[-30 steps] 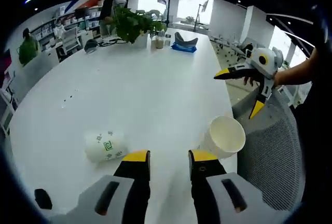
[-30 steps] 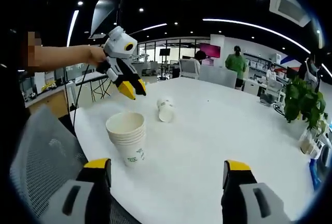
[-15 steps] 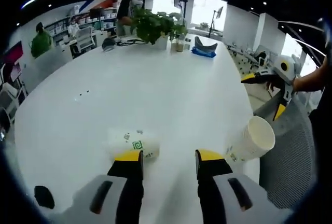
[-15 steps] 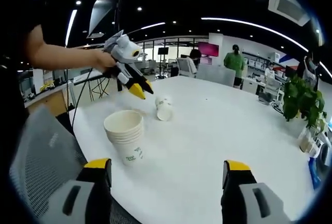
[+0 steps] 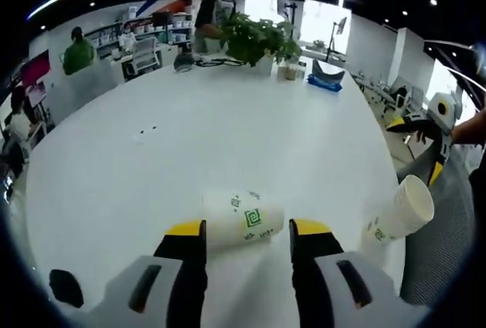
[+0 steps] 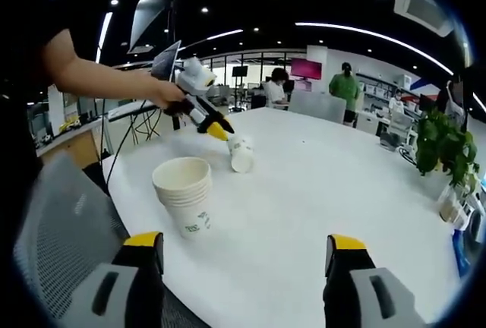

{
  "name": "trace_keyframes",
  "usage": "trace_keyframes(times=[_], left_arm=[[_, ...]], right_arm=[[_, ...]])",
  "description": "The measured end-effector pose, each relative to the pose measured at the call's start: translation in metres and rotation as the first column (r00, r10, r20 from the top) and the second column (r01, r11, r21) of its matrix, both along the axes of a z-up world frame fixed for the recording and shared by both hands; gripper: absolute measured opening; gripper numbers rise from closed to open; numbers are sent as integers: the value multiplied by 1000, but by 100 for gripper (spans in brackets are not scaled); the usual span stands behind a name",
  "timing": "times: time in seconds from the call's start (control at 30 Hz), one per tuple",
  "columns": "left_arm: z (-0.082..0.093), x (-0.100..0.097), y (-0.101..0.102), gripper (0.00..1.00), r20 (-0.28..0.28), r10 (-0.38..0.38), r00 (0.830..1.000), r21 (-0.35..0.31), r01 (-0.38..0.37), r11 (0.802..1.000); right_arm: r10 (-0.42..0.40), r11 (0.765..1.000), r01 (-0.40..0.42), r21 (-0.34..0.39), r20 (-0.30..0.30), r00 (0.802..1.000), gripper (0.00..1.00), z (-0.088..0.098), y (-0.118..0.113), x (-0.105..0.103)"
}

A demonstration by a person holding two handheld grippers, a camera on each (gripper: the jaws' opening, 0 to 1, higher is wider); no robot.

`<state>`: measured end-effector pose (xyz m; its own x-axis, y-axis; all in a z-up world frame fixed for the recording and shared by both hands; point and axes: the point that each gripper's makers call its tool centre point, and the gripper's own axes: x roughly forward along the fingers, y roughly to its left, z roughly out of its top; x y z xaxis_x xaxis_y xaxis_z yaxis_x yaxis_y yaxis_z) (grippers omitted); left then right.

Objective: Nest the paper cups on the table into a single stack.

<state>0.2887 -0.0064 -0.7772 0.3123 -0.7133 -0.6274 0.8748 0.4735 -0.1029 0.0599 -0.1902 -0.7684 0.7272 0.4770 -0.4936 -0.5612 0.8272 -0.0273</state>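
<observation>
White paper cup (image 5: 241, 219) lies on its side on the table (image 5: 228, 130), just ahead of the left gripper (image 5: 247, 229), whose jaws are spread. Near the table's edge stands the cup stack (image 6: 184, 193). Right gripper (image 6: 243, 246) hangs wide apart, holding nothing.

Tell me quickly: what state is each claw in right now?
Left claw: open, jaws either side of the lying paper cup, not gripping.
Right claw: open wide, holding nothing.

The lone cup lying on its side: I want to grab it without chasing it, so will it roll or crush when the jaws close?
The lone cup lies sideways on the smooth white table, so it probably rolls in an arc. Thin paper likely dents under a hard squeeze. It looks empty, probably very light.
</observation>
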Motion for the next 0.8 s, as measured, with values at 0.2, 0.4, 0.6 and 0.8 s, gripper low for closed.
trace_keyframes(times=[0.2, 0.4, 0.6, 0.8], left_arm=[[-6, 8, -5, 40, -30, 35, 999, -33, -36, 999], [-9, 13, -15, 37, -99, 74, 992, -115, -85, 990], [-7, 18, -18, 17, -235, 96, 967, -251, -155, 956], [-7, 3, -22, 3, -343, 94, 935, -323, -211, 923]], right_arm=[[4, 1000, -4, -7, -11, 1000, 89, -2, 1, -1], [-6, 1000, 6, -13, -15, 1000, 89, -3, -2, 0], [-26, 1000, 26, -15, -11, 1000, 89, -3, -6, 1], [-25, 999, 25, -19, -14, 1000, 88, -4, -6, 1]])
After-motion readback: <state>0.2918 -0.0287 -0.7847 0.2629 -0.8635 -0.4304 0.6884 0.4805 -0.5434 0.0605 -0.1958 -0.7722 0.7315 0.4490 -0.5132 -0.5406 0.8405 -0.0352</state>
